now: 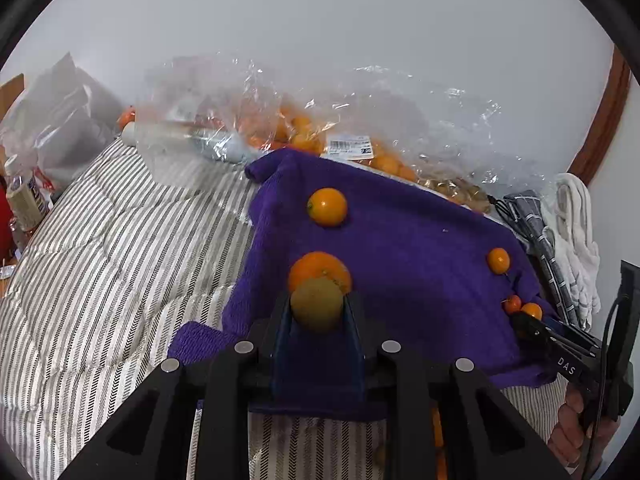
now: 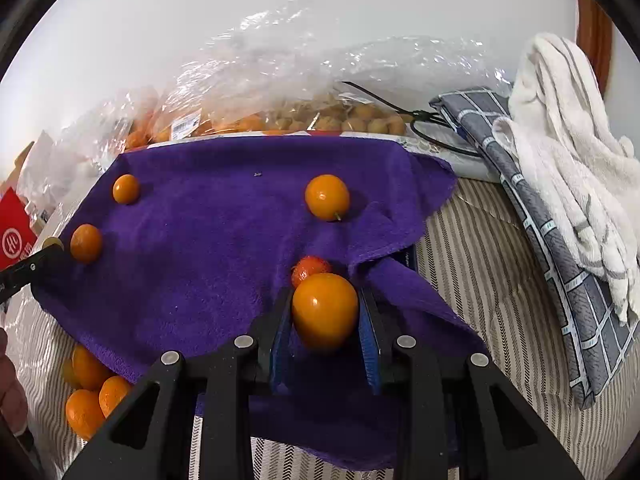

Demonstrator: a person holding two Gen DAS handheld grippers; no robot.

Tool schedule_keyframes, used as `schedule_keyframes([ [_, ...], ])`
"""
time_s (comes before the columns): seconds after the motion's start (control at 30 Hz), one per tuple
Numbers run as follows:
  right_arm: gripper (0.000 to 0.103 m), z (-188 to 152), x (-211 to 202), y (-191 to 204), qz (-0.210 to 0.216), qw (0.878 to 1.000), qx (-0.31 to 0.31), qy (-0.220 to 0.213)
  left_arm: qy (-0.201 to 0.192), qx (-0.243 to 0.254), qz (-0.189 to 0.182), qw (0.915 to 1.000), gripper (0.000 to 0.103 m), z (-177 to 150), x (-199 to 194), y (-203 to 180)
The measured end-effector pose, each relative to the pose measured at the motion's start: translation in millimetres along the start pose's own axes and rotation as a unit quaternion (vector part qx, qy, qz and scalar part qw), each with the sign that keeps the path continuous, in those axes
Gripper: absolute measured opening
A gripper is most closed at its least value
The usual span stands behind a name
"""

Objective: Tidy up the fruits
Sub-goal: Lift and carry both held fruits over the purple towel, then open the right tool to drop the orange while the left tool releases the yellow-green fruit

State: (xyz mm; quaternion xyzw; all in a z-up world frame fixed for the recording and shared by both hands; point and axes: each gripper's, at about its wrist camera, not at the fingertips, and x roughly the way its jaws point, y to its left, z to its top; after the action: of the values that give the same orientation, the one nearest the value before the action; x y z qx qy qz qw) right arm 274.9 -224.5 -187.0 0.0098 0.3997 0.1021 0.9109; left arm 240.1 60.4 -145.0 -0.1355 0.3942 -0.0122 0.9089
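Both grippers are clamped on fruit: left gripper pinching a dull yellowish fruit, right gripper squeezing a glossy orange over the purple towel

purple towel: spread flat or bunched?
Mostly spread. The purple towel lies open under loose oranges, but its right edge is folded and rumpled beside the right gripper, which holds an orange.

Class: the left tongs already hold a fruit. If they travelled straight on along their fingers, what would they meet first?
Most likely the orange on the purple towel, directly beyond the yellowish fruit held in the left tongs. Depth is unclear; they may already touch.
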Motion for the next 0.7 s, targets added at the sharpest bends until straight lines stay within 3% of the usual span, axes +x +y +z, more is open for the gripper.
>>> schedule_keyframes([
  [0.17, 0.034, -1.1, -3.7, 10.2, -0.003, 1.0, -0.021, -0.015, 0.017, -0.005, 0.003, 0.9998, 0.025, -0.7, 4.4, 2.6],
  [0.33, 0.049, -1.0, -14.2, 14.4, 0.009, 0.999, -0.024, -0.045, 0.024, 0.002, 0.01, 0.9997, 0.025, -1.0, 7.6, 0.8],
  [0.63, 0.05, 1.0, -25.1, 16.6, -0.002, 0.998, -0.015, -0.057, 0.028, 0.014, 0.014, 0.9994, 0.025, -1.5, 11.4, -2.3],
  [0.7, 0.056, 2.7, -29.2, 19.6, -0.001, 0.998, -0.015, -0.058, 0.031, 0.014, 0.011, 0.9994, 0.025, -0.1, 11.2, -1.8],
])
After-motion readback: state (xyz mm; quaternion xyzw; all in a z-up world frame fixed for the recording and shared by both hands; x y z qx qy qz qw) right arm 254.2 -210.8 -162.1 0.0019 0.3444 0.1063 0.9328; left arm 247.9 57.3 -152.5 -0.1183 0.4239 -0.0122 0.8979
